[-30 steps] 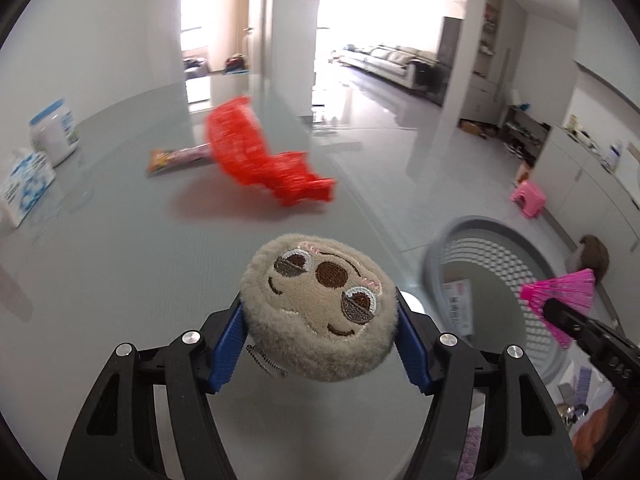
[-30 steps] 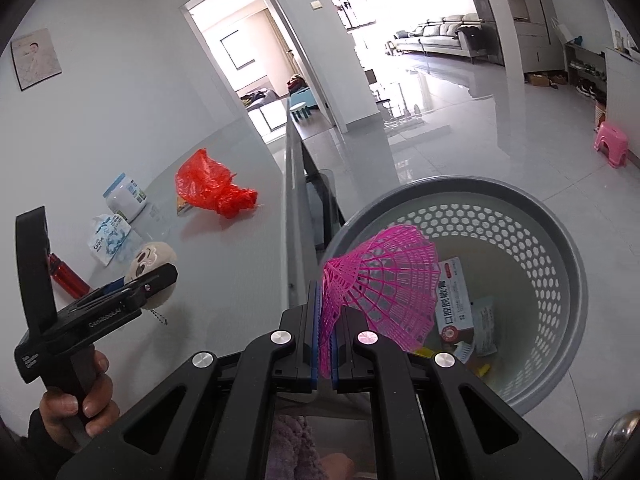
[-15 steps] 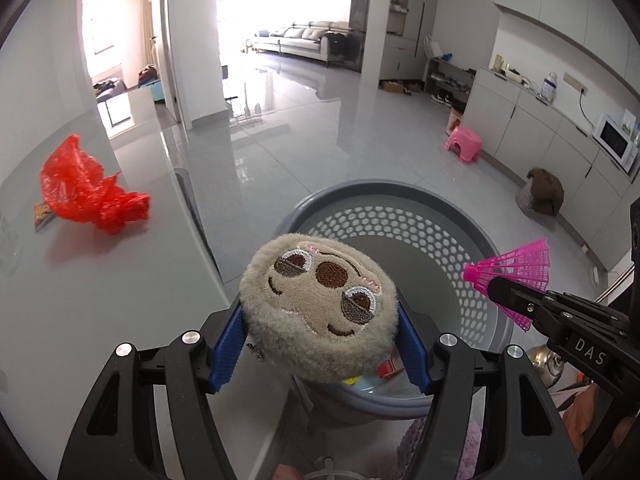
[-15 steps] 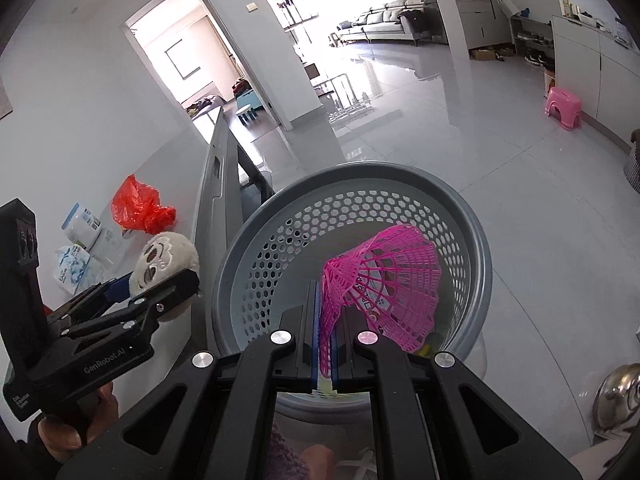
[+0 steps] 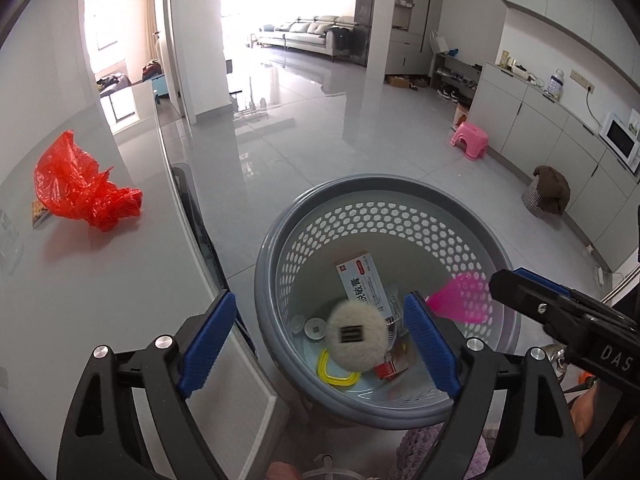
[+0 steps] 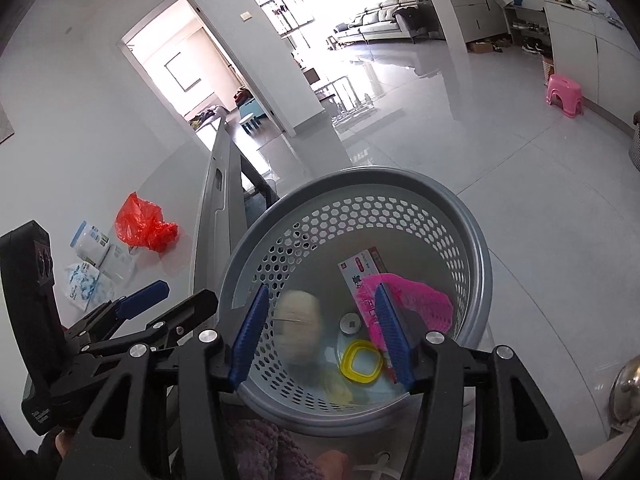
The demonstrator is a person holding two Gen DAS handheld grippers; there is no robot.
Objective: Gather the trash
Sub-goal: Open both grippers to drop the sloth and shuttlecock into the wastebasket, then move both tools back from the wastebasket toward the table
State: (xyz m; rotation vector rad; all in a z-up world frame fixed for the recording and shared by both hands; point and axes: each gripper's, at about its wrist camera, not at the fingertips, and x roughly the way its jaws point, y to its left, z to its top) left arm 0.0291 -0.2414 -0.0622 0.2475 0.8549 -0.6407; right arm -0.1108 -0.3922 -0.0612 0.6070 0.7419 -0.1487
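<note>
Both grippers hang over the grey basket [image 5: 472, 216], jaws opening and gripping nothing: left gripper [image 5: 320, 340], right gripper [image 6: 320, 336]. The round plush toy [image 5: 356, 334] and pink shuttlecock [image 6: 416, 300] are blurred inside the basket. Only the right wrist view shows tissue packs [image 6: 90, 276] beside the red bag [image 6: 144, 228] on the table [image 5: 100, 280].

Grey perforated basket [image 5: 400, 216], red bag [image 5: 80, 188], pink stool [image 5: 470, 140]

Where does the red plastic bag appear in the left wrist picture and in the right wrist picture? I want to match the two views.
Left wrist view: the red plastic bag lies on the grey table at the far left, left of the basket.
Right wrist view: the red plastic bag lies left of centre, on the table beside white packets.
Shared landmark: the grey perforated basket, at the bottom centre of both views.
</note>
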